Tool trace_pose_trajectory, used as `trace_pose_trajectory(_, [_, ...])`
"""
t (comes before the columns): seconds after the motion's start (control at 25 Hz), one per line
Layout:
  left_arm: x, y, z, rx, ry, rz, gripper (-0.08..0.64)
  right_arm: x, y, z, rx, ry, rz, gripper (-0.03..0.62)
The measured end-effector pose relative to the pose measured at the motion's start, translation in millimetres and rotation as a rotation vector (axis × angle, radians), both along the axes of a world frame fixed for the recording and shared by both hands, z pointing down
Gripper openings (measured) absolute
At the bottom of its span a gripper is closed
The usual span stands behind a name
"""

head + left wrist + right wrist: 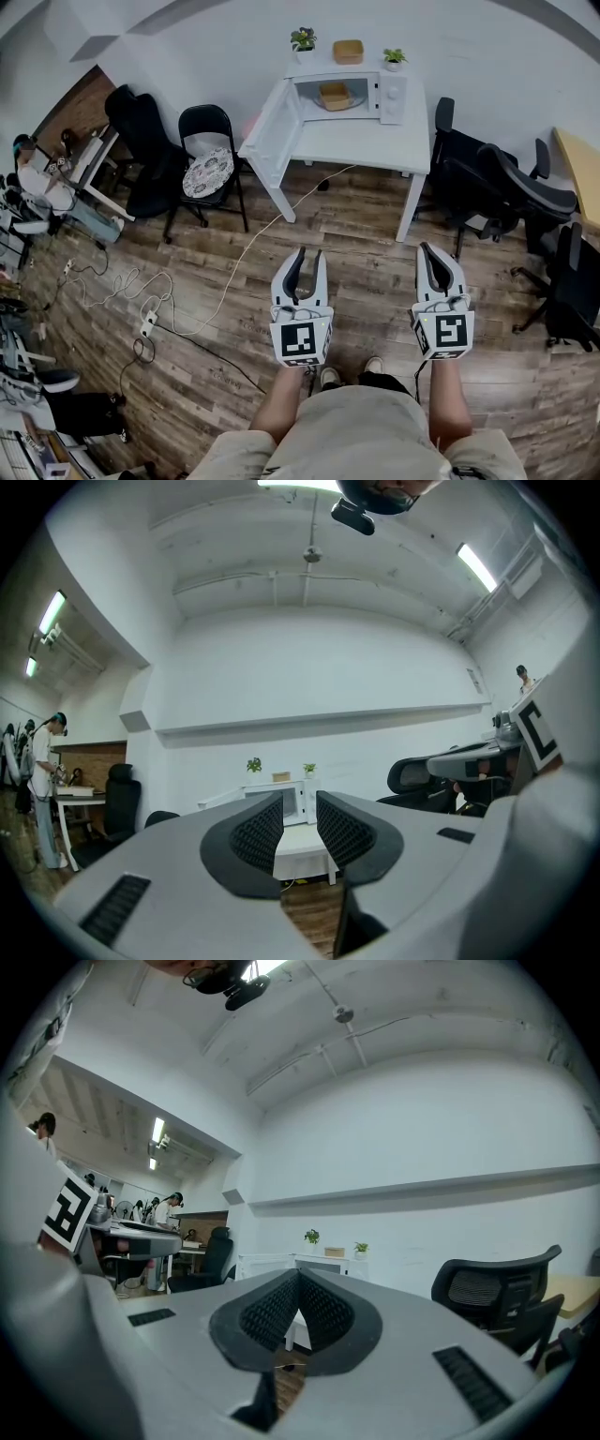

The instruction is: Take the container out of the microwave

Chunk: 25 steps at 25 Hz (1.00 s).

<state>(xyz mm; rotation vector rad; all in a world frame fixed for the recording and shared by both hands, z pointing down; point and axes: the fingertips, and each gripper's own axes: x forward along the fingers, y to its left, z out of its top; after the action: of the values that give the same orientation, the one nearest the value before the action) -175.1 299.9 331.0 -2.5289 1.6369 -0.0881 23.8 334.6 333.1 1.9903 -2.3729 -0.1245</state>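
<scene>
Left gripper (299,797): jaws apart, empty. Right gripper (299,1277): jaws closed together, empty. Tan rectangular container (334,94) sits inside open white microwave (392,96).

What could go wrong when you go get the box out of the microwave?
You might trip on the white cable lying across the floor. The open microwave door sticks out to the side and could get bumped. A bump might also topple the small plants on top.
</scene>
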Motion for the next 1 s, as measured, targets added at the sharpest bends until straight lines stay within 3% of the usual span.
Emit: trace_pose_trajectory(1.0, [73,1,25,-0.039,-0.038,-0.03,0.135,68,-2,25,-0.029,-0.022,-0.047,0.015])
